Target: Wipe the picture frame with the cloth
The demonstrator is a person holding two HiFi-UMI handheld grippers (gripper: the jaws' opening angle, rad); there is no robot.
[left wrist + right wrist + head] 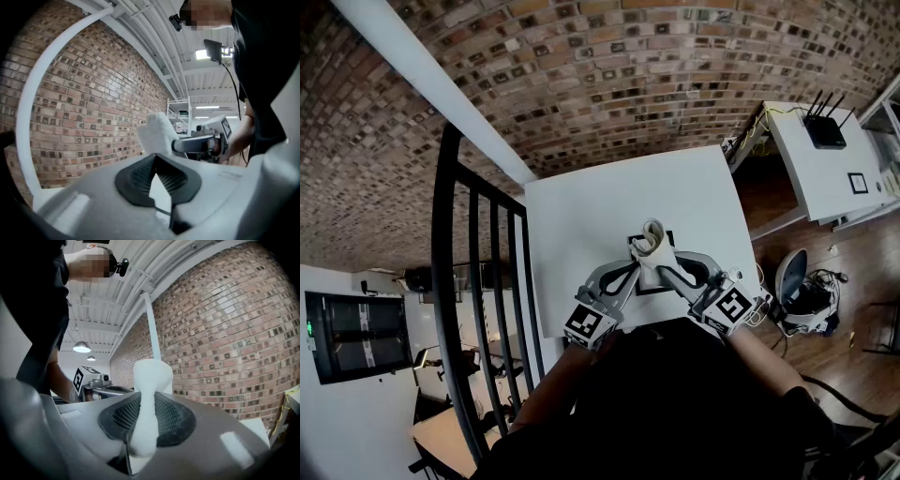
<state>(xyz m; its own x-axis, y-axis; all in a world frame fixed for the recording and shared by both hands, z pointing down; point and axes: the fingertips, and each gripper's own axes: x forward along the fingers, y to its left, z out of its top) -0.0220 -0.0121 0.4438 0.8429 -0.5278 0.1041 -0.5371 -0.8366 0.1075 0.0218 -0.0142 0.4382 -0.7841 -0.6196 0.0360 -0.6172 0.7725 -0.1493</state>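
A small black picture frame (pixel 651 291) lies on the white table (pixel 600 202), close to the near edge. My left gripper (pixel 630 271) sits at the frame's left side; in the left gripper view its jaws (pixel 157 182) are closed on a thin edge with a dark border, which looks like the frame. A bunched white cloth (pixel 652 246) stands over the frame, with my right gripper (pixel 662 272) shut on it. In the right gripper view the cloth (pixel 147 399) fills the gap between the pads. The left gripper view also shows the cloth (pixel 157 133) and the right gripper (pixel 197 144).
A black metal railing (pixel 478 281) runs along the table's left side. A brick wall (pixel 581 75) stands behind. To the right, a second white desk (pixel 820 178) carries a router (pixel 825 131), and a white device with cables (pixel 802 291) lies on the wooden floor.
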